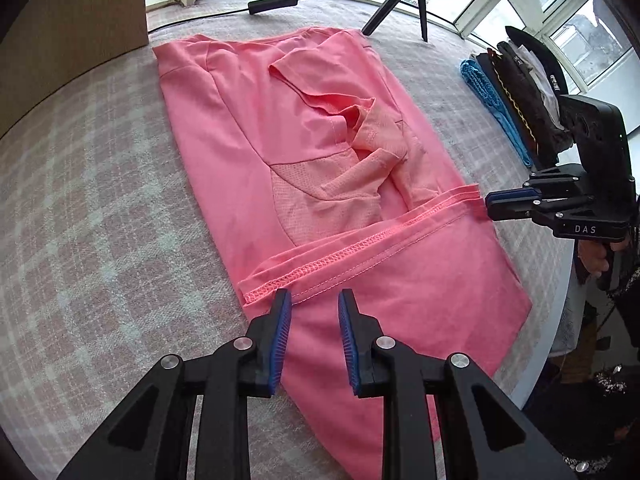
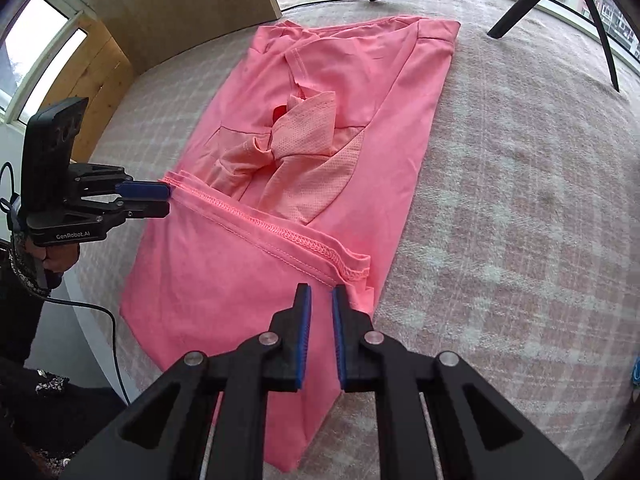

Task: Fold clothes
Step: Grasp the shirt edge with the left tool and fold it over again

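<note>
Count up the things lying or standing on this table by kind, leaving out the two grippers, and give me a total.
Pink T-shirt: 1
Stack of folded clothes: 1
Black tripod: 1
Black power adapter with cable: 1
Cardboard box: 1
Total: 5

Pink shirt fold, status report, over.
Left gripper and right gripper open, nothing between pads. Pink shirt flat, bottom hem folded up. Nothing in the way.
</note>
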Demonstrator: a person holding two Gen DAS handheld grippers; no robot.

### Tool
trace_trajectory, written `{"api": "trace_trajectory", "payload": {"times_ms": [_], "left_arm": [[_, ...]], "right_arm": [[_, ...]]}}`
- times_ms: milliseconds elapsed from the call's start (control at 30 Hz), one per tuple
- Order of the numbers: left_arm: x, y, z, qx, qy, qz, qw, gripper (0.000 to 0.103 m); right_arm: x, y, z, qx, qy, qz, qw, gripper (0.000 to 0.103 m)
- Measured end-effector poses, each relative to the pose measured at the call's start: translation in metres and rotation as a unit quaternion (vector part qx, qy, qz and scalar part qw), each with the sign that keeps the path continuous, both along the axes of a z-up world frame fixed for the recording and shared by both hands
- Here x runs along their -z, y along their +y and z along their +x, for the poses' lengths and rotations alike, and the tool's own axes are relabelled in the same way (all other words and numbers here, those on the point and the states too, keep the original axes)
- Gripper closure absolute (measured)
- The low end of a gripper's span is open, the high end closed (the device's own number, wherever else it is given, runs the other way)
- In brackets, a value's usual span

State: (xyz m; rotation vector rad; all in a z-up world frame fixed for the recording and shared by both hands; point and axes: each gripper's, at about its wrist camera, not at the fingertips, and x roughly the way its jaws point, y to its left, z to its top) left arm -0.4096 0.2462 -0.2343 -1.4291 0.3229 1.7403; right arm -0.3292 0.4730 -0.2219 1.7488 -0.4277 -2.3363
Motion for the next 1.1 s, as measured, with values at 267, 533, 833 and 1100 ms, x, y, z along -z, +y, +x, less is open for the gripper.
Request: {"api": "trace_trajectory", "payload": {"times_ms": [267, 533, 833, 1100], "left_arm": [[-0.057, -0.004, -0.01, 0.022, 0.041, 0.025, 0.9986, 0.078], [-0.069, 0.015, -0.122, -0.018, 0.132, -0.019, 0.9909, 0.068], [0.009, 0.06, -0.204, 0.003, 0.128, -0.078, 0.9887, 0.068], [0.024, 0.08, -0.206, 0.039, 0.143, -0.079, 0.9858, 0.068]], "right_arm": [[-0.069, 0.035, -0.005, 0.026, 0.045, -0.047, 0.998, 0.085], [-0.097, 0.097, -0.092, 0.064, 0.126, 0.061, 0.988, 0.057], [-0.013, 0.126, -0.189, 0.047, 0.079, 0.069, 0.993, 0.057], [0.019, 0.12, -0.215, 0.007, 0.074, 0.069, 0.995, 0.057]]}}
